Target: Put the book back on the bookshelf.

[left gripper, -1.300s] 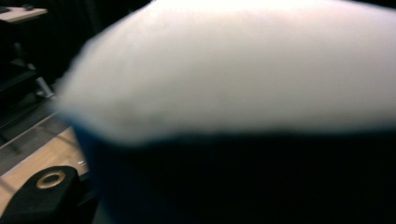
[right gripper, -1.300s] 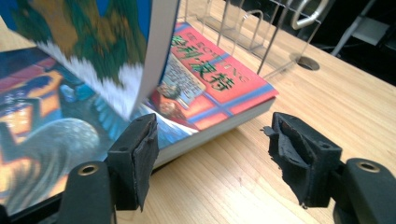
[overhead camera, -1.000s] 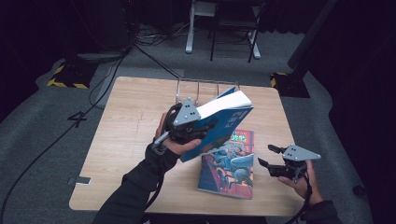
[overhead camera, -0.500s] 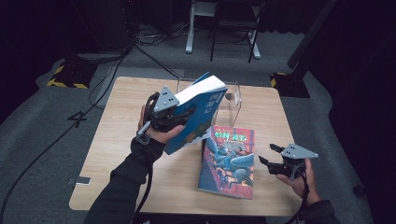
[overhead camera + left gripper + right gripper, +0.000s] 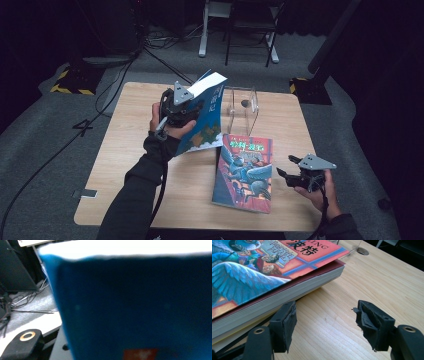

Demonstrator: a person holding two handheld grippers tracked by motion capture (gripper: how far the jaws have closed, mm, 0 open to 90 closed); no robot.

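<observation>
My left gripper (image 5: 179, 107) is shut on a thick blue book (image 5: 207, 117) and holds it tilted above the table's middle, white page edges uppermost. In the left gripper view the blue cover (image 5: 137, 310) looms close, with one black finger (image 5: 25, 342) at the lower left. A second book with a colourful winged-creature cover (image 5: 245, 172) lies flat on the table. My right gripper (image 5: 284, 166) rests open just right of that flat book. In the right gripper view its jaws (image 5: 324, 320) stand apart over bare wood beside the book's page edge (image 5: 262, 277).
A clear acrylic book stand (image 5: 242, 105) stands at the back of the wooden table (image 5: 120, 145), just right of the raised book. Cables and chair legs lie on the dark floor beyond. The table's right edge runs close behind my right hand.
My left gripper has carried the blue book leftward and toward the back, off the flat book, whose cover now shows in full. The right gripper has stayed put.
</observation>
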